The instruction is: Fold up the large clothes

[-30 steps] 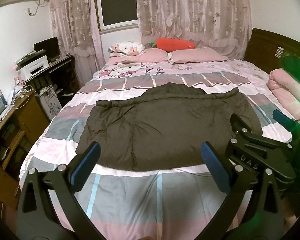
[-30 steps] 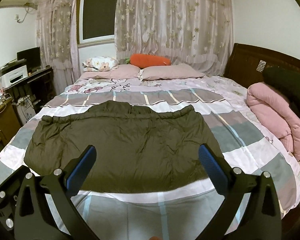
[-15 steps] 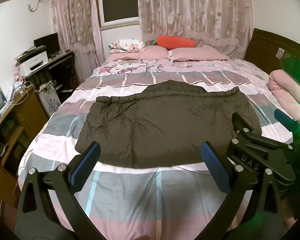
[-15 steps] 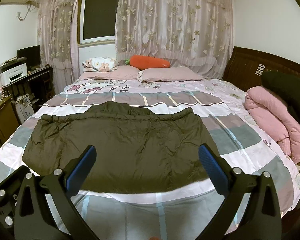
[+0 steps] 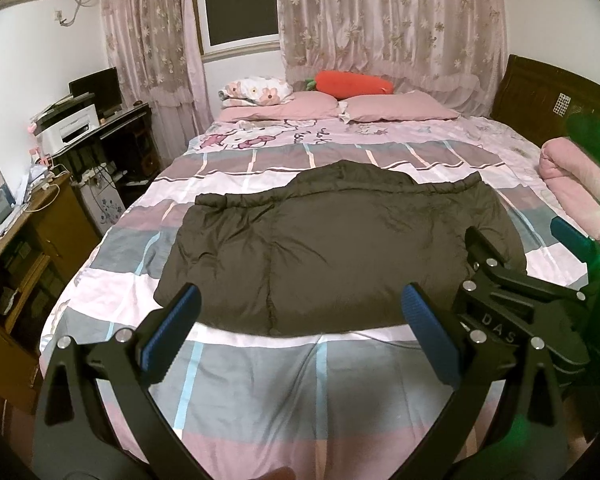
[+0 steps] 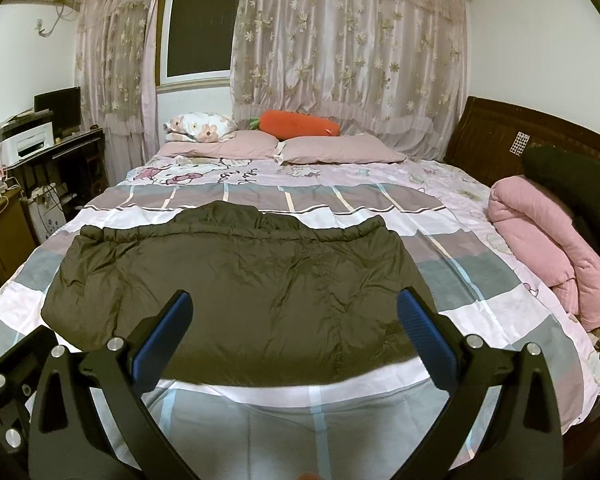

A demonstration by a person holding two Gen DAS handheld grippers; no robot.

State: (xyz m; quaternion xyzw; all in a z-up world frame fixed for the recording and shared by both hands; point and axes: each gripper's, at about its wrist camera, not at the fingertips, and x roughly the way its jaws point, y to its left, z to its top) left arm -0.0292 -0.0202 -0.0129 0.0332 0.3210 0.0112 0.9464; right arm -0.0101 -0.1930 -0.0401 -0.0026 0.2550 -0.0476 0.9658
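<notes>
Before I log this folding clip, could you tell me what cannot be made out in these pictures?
- Dark jacket: its near hem, left wrist view, hidden behind the left gripper.
- Right gripper: its far side, left wrist view, lost in green glare.
- Dark item on the headboard: right wrist view, cut by the edge.

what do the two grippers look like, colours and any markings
Both look the same. The left gripper has two black metal arms that spread in a V, studded with silver bolt heads, and ribbed blue pads on the inner faces of its jaws. The right gripper matches it; seen from the left camera, its black body carries the pale letters DAS. No cables or sleeves show.
</notes>
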